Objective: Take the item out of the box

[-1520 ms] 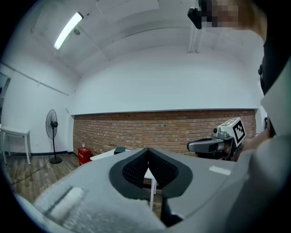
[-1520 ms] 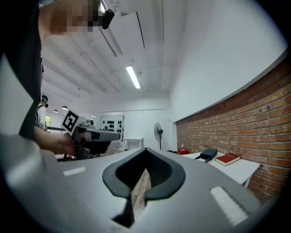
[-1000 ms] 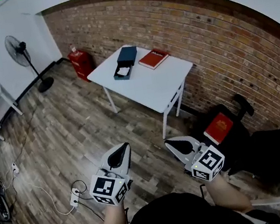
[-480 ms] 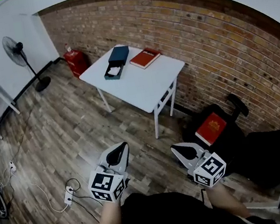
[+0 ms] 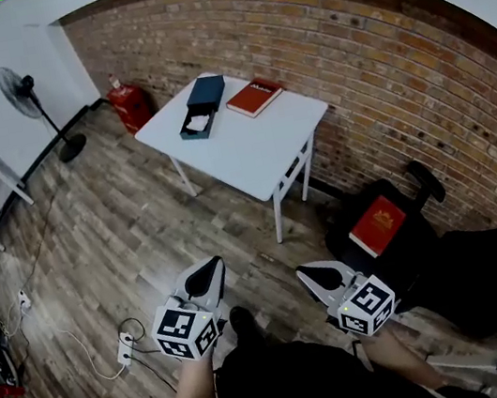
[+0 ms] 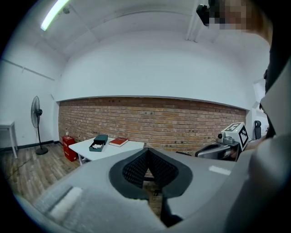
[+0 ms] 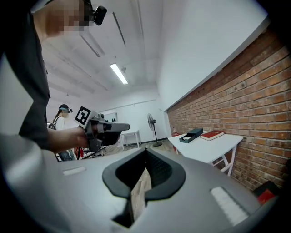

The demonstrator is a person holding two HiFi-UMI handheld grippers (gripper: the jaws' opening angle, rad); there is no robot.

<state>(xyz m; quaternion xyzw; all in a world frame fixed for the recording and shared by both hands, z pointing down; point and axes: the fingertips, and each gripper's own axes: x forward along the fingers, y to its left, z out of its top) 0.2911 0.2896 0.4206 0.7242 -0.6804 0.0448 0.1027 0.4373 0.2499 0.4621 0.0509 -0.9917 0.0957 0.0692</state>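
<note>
Overhead, head view: left gripper (image 5: 209, 269) and right gripper (image 5: 311, 275) side by side, both jaw pairs pressed together, empty. Box (image 5: 199, 116) lies open on white table (image 5: 249, 150), well ahead of both tips, with white item (image 5: 199, 124) inside and red book (image 5: 254, 97) just beside. Left gripper view: jaws meet at tips, nothing between; box far ahead, left of jaws. Right gripper view: jaws closed, empty; box far ahead, right of jaws.

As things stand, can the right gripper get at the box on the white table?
Probably not yet. The right gripper is held near the person's body, with wooden floor between it and the table bearing the box. Nothing blocks the way; stepping closer should do.
</note>
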